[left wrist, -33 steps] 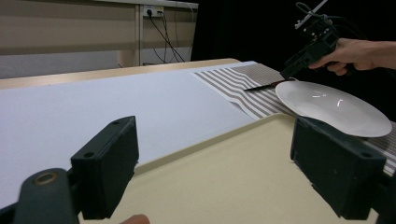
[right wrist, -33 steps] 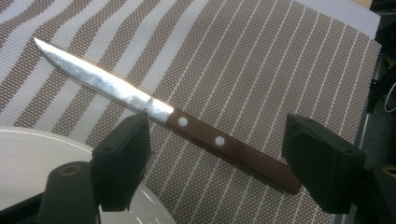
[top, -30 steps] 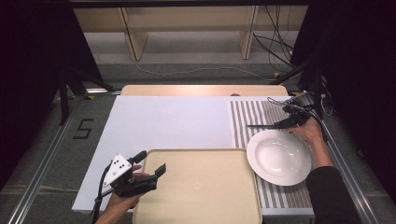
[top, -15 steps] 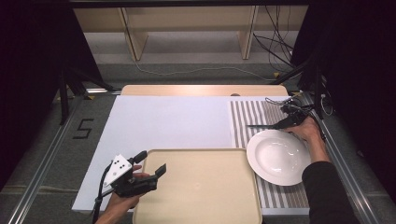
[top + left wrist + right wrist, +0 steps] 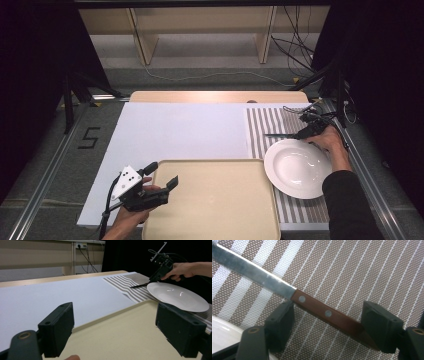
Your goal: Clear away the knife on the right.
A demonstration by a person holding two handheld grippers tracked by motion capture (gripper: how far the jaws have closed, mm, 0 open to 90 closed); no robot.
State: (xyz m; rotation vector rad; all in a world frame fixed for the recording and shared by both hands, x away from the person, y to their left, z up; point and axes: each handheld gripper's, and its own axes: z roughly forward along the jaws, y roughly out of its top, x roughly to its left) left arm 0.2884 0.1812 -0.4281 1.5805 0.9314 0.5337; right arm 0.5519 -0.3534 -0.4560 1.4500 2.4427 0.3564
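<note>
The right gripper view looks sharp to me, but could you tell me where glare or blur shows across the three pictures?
Right gripper view: the knife and striped mat are crisp; its blade carries a pale sheen. Left gripper view: the near jaws are soft, and the white plate shows small bright highlights. High view: a bright band of glare lies on the wooden table edge; the surroundings are dark.

A tray (image 5: 215, 200) lies near on the worktop (image 5: 185, 130); right, a plate (image 5: 297, 167) on a mat (image 5: 270, 125), a knife (image 5: 280, 135) just beyond.

White plate (image 5: 298, 168), beige tray (image 5: 215, 200), brown-and-white striped mat (image 5: 270, 127), brown-handled knife (image 5: 312, 305).
</note>
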